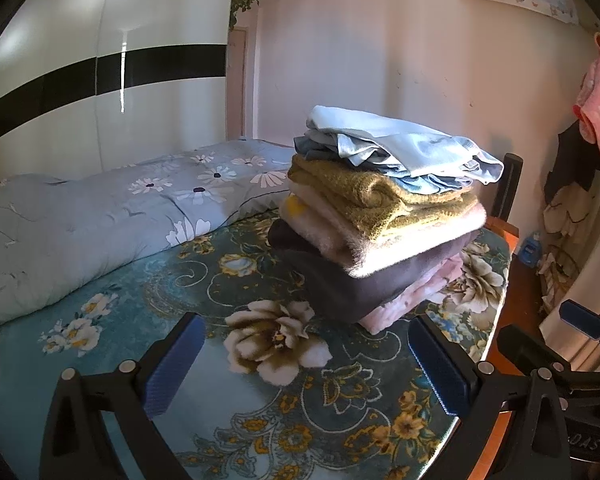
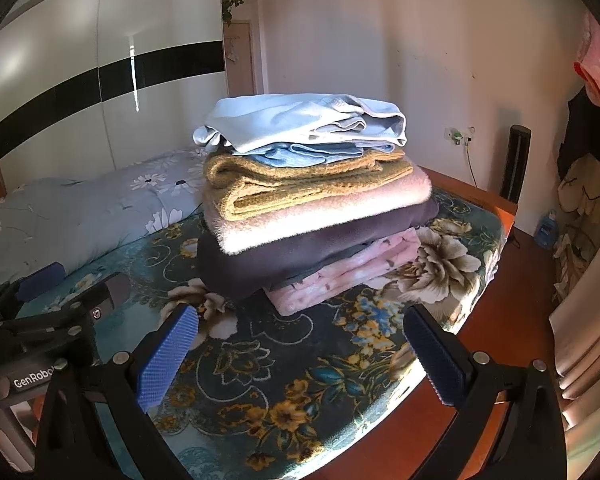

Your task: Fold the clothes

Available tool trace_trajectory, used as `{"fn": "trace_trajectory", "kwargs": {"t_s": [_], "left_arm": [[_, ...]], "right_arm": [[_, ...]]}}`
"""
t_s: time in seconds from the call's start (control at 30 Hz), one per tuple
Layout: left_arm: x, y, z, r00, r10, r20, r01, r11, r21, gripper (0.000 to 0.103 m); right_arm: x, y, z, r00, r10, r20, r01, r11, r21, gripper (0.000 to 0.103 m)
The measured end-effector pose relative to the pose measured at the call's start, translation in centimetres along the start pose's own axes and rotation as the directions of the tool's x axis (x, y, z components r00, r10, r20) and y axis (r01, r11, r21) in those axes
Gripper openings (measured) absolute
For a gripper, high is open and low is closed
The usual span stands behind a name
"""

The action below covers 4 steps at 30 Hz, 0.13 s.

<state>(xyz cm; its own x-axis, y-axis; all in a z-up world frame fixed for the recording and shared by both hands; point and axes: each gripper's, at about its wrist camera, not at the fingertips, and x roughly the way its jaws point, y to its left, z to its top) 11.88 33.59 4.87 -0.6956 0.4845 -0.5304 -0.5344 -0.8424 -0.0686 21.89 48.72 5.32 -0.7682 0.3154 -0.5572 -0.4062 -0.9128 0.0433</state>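
stack of folded clothes [image 1: 384,216] sat mid-frame on the bed [image 1: 220,360], near its far right corner, on the teal floral blanket. top to bottom: light blue garment [image 2: 300,124], mustard knit [image 2: 308,184], pale pink fleece [image 2: 320,216], dark purple piece [image 2: 300,256], pink floral piece [image 2: 340,276]. left hand-held gripper [image 1: 306,364] was wide open, holding nothing, low in frame, stack ahead and slightly right, well apart from the fingers. right hand-held gripper [image 2: 300,356] was also wide open and empty, stack straight ahead above it, not touching. rolled floral quilt [image 1: 100,216] lay at left of frame, beside the stack.
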Motion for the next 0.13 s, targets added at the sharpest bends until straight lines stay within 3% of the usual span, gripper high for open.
{"fn": "trace_trajectory", "kwargs": {"t_s": [0.13], "left_arm": [[-0.24,-0.03,0.00,1.000,0.007,0.010,-0.007,1.000,0.006,0.103]], "right_arm": [[-0.21,0.12,-0.01,1.000,-0.006,-0.001,0.006,1.000,-0.001,0.103]]}}
